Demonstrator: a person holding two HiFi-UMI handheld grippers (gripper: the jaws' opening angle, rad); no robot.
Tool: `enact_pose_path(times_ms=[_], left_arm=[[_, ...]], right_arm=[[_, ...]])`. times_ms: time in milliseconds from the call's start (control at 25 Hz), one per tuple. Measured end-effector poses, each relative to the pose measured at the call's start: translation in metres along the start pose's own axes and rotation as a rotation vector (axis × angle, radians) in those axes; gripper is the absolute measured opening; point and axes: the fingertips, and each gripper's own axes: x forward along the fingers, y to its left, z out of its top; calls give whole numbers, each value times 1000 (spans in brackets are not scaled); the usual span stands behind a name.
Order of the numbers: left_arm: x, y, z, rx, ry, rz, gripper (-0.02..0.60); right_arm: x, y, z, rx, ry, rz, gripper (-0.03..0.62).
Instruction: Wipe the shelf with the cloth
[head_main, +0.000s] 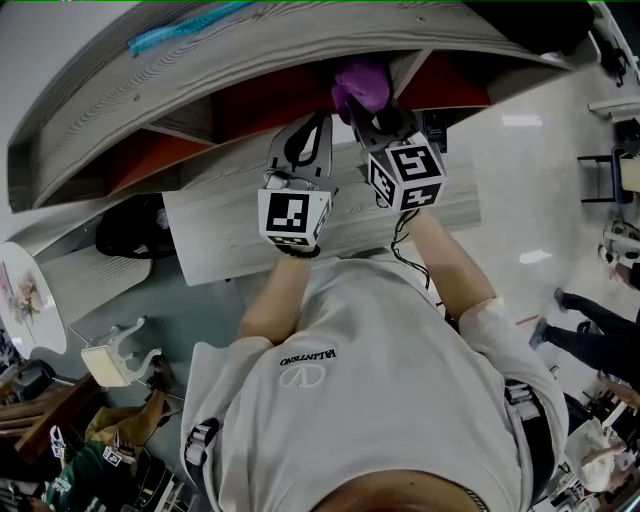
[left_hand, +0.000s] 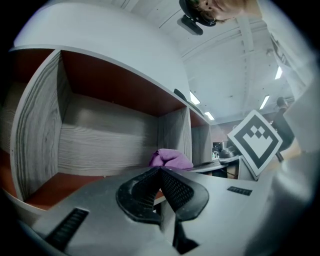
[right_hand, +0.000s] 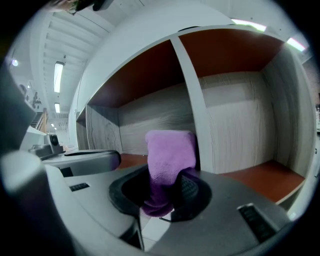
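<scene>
A purple cloth (right_hand: 169, 157) sticks up from between the jaws of my right gripper (right_hand: 165, 197), which is shut on it. In the head view the cloth (head_main: 362, 86) is at the mouth of a shelf compartment, just in front of the right gripper (head_main: 372, 122). The shelf unit (head_main: 250, 60) is grey wood with reddish-brown insides. My left gripper (head_main: 305, 148) hangs just left of the right one, its jaws shut with nothing between them. In the left gripper view the cloth (left_hand: 171, 159) shows beyond the closed jaw tips (left_hand: 159, 175), near an upright divider (left_hand: 174, 136).
An upright divider (right_hand: 195, 110) splits the shelf into compartments with a red-brown floor (right_hand: 265, 180). A grey tabletop (head_main: 230, 225) lies under the grippers. A teal strip (head_main: 185, 27) lies on the shelf top. A black bag (head_main: 135, 228) sits left, and chairs and clutter stand around the floor.
</scene>
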Motion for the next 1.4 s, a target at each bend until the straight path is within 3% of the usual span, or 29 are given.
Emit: enact_pose_path(times_ms=[1400], left_arm=[[-24, 10, 24, -4, -54, 15, 2]], right_arm=[[-23, -5, 36, 43, -95, -76, 81]])
